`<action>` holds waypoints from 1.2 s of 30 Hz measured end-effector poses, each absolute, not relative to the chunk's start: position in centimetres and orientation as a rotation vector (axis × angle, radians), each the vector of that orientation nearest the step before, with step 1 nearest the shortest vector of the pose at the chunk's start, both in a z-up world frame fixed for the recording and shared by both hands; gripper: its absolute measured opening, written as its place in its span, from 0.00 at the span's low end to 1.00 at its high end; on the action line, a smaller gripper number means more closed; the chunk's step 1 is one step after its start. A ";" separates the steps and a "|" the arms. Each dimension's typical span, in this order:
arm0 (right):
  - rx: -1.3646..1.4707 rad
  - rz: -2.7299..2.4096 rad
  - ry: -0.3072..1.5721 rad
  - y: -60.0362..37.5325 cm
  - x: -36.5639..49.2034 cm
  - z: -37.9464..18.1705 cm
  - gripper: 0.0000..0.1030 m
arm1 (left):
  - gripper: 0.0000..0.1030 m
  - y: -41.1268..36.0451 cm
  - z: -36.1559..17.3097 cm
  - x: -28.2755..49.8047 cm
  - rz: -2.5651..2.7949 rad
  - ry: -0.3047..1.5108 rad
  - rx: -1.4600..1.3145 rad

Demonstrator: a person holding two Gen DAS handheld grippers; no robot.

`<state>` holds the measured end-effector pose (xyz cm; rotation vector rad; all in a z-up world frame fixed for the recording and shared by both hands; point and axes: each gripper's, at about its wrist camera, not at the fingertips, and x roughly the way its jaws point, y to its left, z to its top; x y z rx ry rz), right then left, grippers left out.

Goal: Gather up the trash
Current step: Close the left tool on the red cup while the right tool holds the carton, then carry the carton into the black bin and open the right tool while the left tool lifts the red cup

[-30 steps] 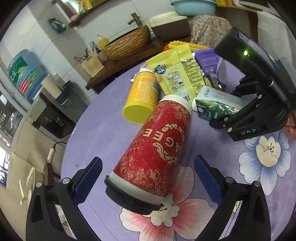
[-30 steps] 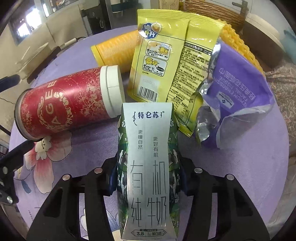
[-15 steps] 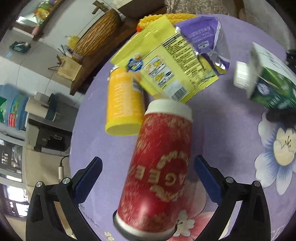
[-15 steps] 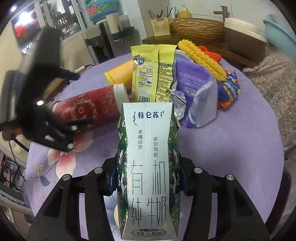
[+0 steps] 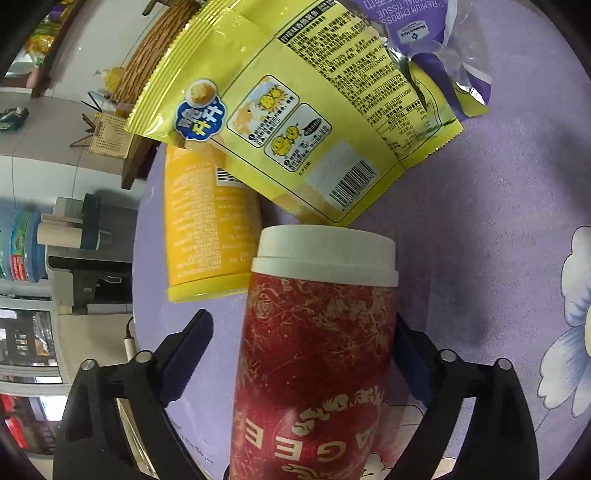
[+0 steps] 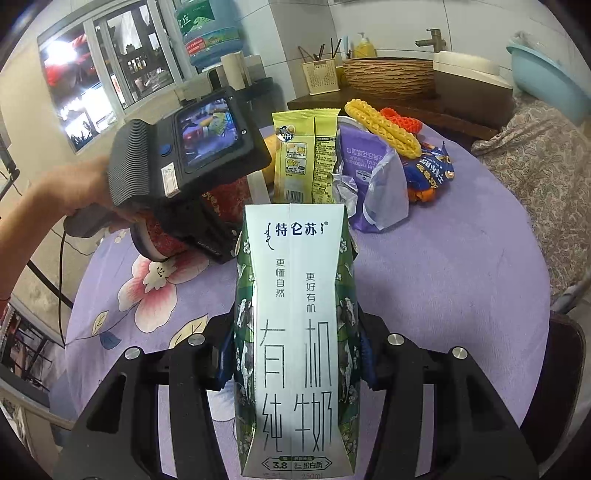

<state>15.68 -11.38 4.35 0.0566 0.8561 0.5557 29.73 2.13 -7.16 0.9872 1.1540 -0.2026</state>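
Red paper cup with white lid lies lengthwise between the spread left tool; right tool clamps the green-white milk carton.

The left hand-held gripper straddles a red cup with a white lid, fingers spread on either side. Beyond it on the purple floral bench lie a yellow canister, a yellow snack bag and a purple tissue pack.

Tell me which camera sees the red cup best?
The left wrist view: the red cup fills the middle, white lid and gold letters clear. The right wrist view shows only bits of it behind the left gripper.
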 end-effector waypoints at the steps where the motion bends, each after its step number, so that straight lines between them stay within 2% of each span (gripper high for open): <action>1: 0.059 0.555 0.851 -11.5 15.6 4.4 0.50 | 0.83 2.1 -7.1 29.6 -0.206 1.153 0.988; 3: 0.057 0.549 0.841 -11.5 15.3 4.7 0.50 | 0.76 2.0 -7.0 29.5 -0.222 1.156 0.986; 4: 0.058 0.547 0.838 -11.5 15.2 4.7 0.50 | 0.69 1.7 -7.1 29.2 -0.233 1.157 0.982; 5: 0.064 0.548 0.836 -11.6 15.1 4.7 0.50 | 0.68 1.6 -7.1 29.1 -0.231 1.157 0.984; 12: 0.092 0.558 0.828 -12.2 14.3 4.7 0.50 | 0.67 1.2 -6.2 27.7 -0.222 1.103 0.981; 25: 0.125 0.550 0.785 -14.0 12.8 4.9 0.50 | 0.67 4.4 2.4 20.3 -0.251 0.797 0.676; 36: 0.156 0.570 0.765 -15.0 11.9 4.5 0.50 | 0.66 6.1 4.1 17.7 -0.287 0.707 0.500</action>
